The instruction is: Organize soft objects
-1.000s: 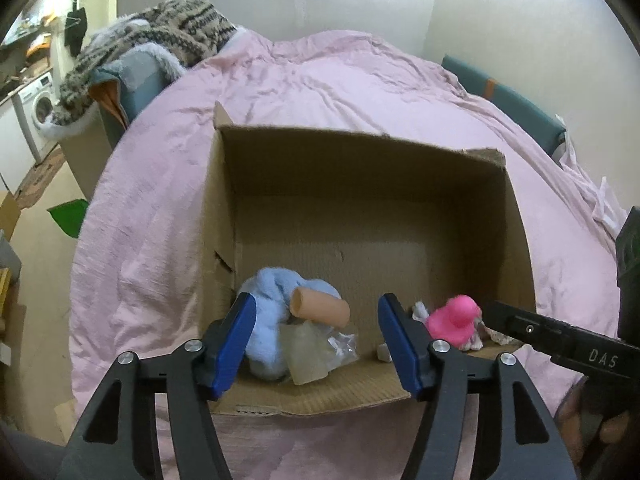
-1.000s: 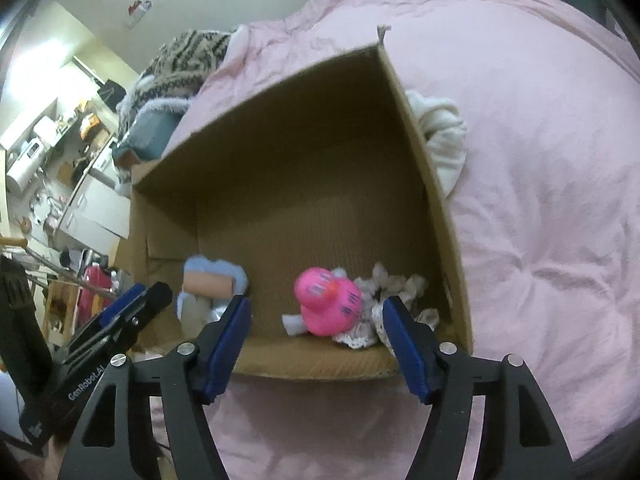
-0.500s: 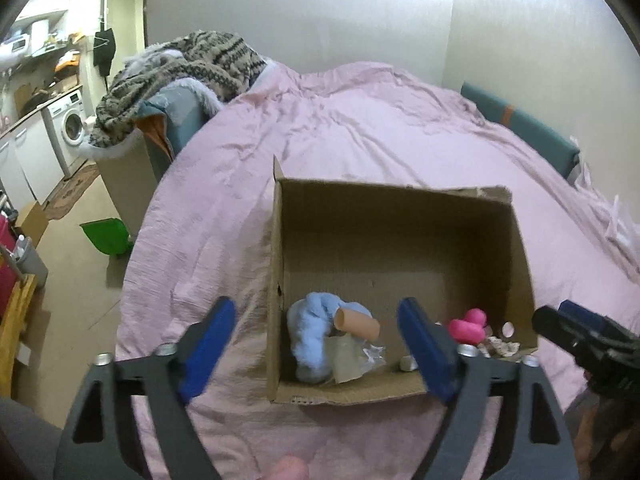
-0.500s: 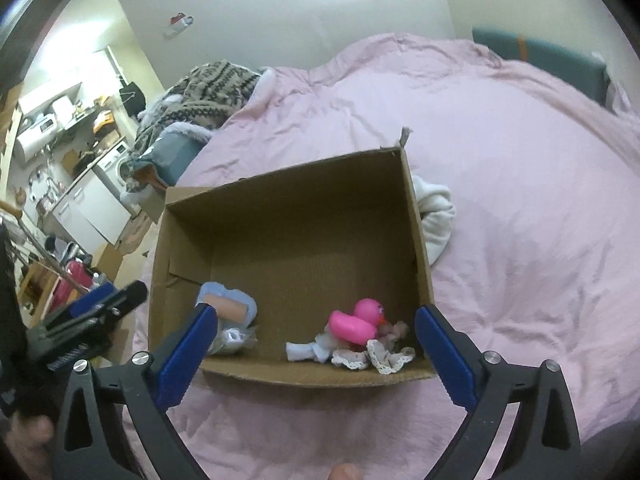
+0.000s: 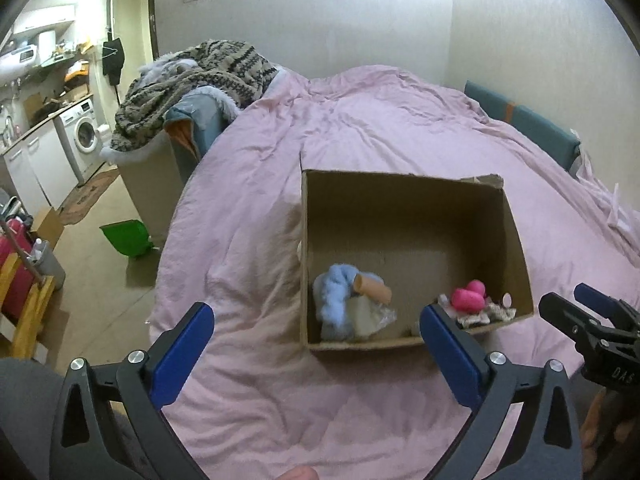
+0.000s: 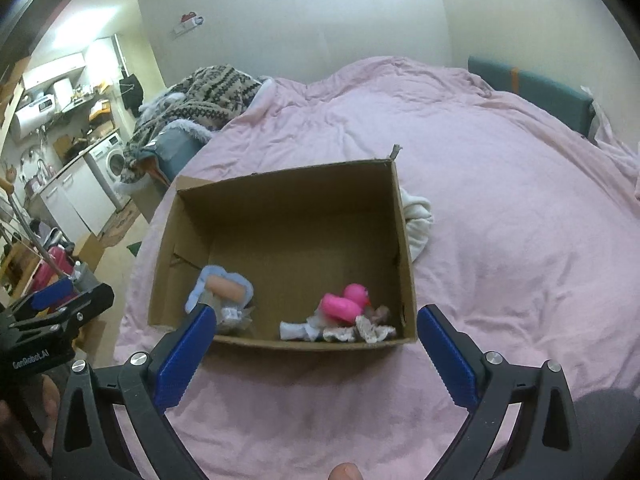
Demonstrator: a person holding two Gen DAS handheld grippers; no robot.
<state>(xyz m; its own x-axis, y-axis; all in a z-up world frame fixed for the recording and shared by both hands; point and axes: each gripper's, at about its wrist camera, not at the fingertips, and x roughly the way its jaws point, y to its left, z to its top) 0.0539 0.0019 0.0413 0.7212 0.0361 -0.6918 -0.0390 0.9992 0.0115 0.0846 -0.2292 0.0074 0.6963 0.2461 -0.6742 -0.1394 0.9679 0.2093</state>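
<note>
My left tongs (image 5: pixel 316 332) and right tongs (image 6: pixel 316 330) both gape wide and empty over bare pink duvet (image 6: pixel 500 208), short of the cardboard box (image 6: pixel 404 240). I've drawn back since a moment ago. Inside lie a blue plush (image 5: pixel 334 300) and pink duck (image 6: pixel 344 304). A white cloth (image 6: pixel 418 220) sits outside. "GenRobot.AI" marks my left tongs.

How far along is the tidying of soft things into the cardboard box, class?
Looks done: the pink toy, pale blue plush and lacy cloths lie inside the cardboard box. In hand: nothing; the left tongs and right tongs are both open and empty, clear of the box. Possibly left: a white cloth lies outside against the box's right wall.
</note>
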